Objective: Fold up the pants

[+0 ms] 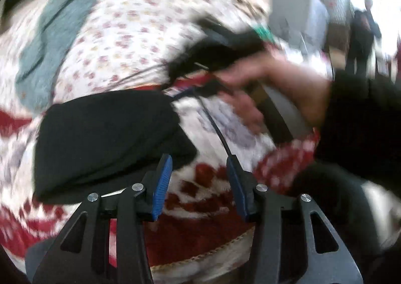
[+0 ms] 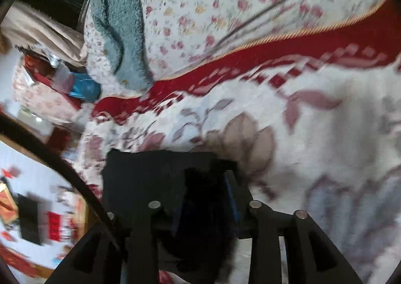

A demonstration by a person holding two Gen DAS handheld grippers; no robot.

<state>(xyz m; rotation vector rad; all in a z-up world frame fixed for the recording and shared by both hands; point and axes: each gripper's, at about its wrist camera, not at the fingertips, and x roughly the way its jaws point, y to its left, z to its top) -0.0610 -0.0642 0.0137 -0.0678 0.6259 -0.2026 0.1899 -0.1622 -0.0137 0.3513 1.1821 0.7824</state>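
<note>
The black pants [image 1: 105, 138] lie as a folded bundle on the red and white patterned blanket [image 1: 200, 183]. My left gripper [image 1: 199, 173] is open and empty, just right of the bundle's near edge. My right gripper [image 1: 225, 58] shows blurred in the left wrist view, in the person's hand beyond the pants. In the right wrist view my right gripper [image 2: 203, 196] has black pants cloth [image 2: 160, 178] between its fingers. The cloth hides most of the blue pads, and I cannot tell if the jaws are shut on it.
A floral white sheet [image 2: 200, 8] covers the bed behind the blanket. A grey-blue fluffy towel [image 2: 117, 33] lies on it at the left. Clutter and a beige cloth [image 2: 42, 33] sit at the bed's far left edge. The floor [image 2: 30, 183] shows at lower left.
</note>
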